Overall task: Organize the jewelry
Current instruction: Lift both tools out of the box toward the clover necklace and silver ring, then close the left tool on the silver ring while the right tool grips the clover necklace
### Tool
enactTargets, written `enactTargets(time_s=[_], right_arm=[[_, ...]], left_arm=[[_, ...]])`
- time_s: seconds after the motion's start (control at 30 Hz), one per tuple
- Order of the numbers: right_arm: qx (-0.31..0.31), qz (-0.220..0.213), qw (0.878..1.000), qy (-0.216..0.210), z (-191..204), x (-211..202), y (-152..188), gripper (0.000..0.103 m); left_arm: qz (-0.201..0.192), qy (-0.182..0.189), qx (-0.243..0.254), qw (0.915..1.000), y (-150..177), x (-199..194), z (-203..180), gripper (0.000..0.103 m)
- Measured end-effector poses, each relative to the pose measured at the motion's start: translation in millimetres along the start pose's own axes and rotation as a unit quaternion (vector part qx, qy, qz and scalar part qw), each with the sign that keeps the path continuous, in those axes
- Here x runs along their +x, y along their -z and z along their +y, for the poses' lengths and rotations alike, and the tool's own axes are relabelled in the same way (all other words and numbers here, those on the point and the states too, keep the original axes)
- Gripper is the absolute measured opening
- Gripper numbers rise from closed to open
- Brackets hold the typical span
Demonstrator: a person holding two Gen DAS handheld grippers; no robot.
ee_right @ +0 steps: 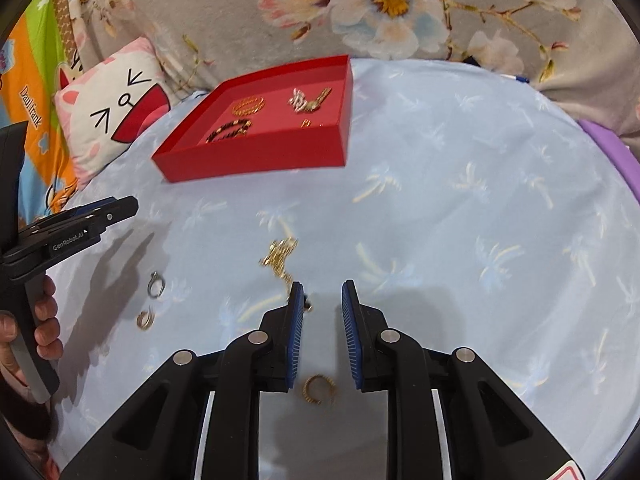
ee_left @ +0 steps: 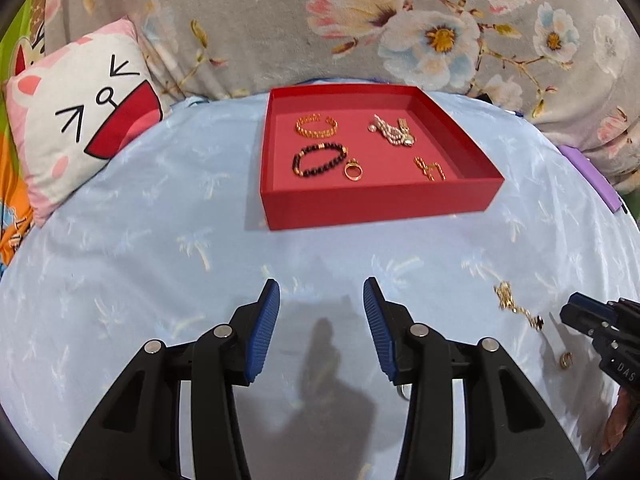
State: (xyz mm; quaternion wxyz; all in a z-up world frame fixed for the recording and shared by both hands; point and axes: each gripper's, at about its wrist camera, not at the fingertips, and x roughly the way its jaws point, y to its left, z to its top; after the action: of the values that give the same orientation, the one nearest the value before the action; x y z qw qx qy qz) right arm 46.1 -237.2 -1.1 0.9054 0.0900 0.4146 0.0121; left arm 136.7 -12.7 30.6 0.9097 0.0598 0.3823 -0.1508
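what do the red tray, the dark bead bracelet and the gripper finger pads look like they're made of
Red tray: likely matte cardboard, judging by its thin, straight, sharp-cornered walls and lack of shine.
Dark bead bracelet: glossy round beads, perhaps stone or glass, with small gold-toned spacers; the material can't be settled.
Left gripper finger pads: blue, finely ribbed, probably rubber or soft plastic, mounted on black hard plastic arms.

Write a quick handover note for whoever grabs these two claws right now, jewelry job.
Left claw: open, empty, facing the red tray.
Right claw: open, empty, low over the blue sheet, by the gold chain.
Done, in the tray: gold bracelet, black bead bracelet, gold ring, pearl piece, small gold piece.
Left, on the sheet: the chain, gold open ring, silver ring, small gold ring.
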Motion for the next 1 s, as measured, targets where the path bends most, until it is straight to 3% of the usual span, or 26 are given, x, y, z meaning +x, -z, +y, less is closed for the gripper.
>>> enactTargets(time_s=[0.37, 0.5, 0.73, 0.9, 1.0], right_arm=[[-0.025, 0.001, 1.0, 0.005, 15, 14, 8, 0.026], [-0.028, 0.006, 1.0, 0.004, 17, 19, 6, 0.027], [-0.051, 0.01, 0.999, 0.016, 28, 27, 7, 0.028], [-0.049, 0.01, 0.998, 0.027, 25, 27, 7, 0.011], [-0.043, 0.01, 0.999, 0.024, 21, 25, 9, 0.011]], left_arm=[[0.02, 0.023, -0.006, 0.9995, 27, 3, 4, 0.043], [0.019, 0.025, -0.004, 0.9995, 30, 3, 2, 0.05], [0.018, 0.037, 0.014, 0.9991, 35, 0, -10, 0.053], [0.022, 0.049, 0.027, 0.9982, 39, -1, -20, 0.053], [0.03, 0.056, 0.04, 0.9972, 43, 0, -28, 0.053]])
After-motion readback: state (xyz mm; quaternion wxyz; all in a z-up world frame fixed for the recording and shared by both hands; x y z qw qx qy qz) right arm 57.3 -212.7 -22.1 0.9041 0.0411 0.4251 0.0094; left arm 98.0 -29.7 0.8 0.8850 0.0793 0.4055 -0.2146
